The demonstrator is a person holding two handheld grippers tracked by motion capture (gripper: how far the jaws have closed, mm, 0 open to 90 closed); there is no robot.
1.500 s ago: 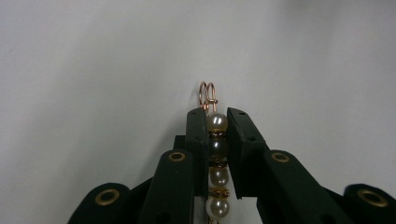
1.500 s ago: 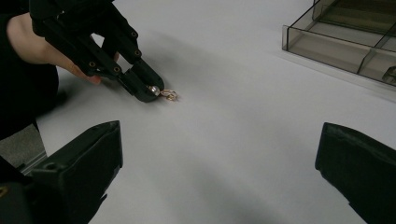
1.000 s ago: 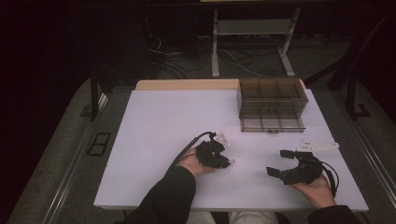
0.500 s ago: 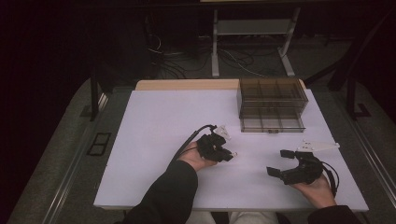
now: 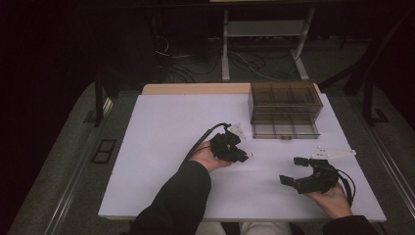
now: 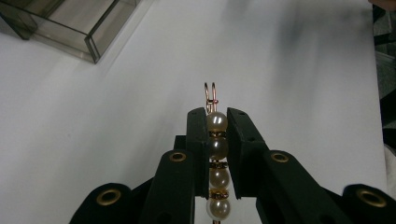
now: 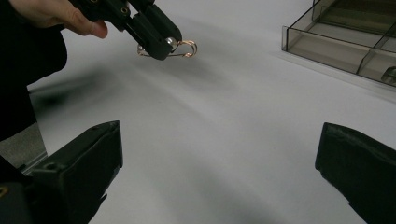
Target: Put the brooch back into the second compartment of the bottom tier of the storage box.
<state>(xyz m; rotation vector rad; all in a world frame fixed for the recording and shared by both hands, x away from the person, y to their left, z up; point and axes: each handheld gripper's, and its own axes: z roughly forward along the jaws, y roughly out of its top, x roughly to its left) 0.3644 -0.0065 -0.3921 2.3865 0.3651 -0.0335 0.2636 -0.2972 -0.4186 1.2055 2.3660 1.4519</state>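
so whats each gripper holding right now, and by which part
The left gripper pinches a pearl hair clip along its row of pearls, wire loop end sticking out. The right gripper is open, holding nothing.

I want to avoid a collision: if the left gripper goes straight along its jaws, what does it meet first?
Probably nothing: ahead of the left gripper and its pearl piece lies bare white table. The clear organizer box stands off to the side.

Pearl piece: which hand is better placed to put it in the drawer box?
Left. The left gripper is shut on the pearl piece, near the drawer box. The right gripper is open, empty, lower.
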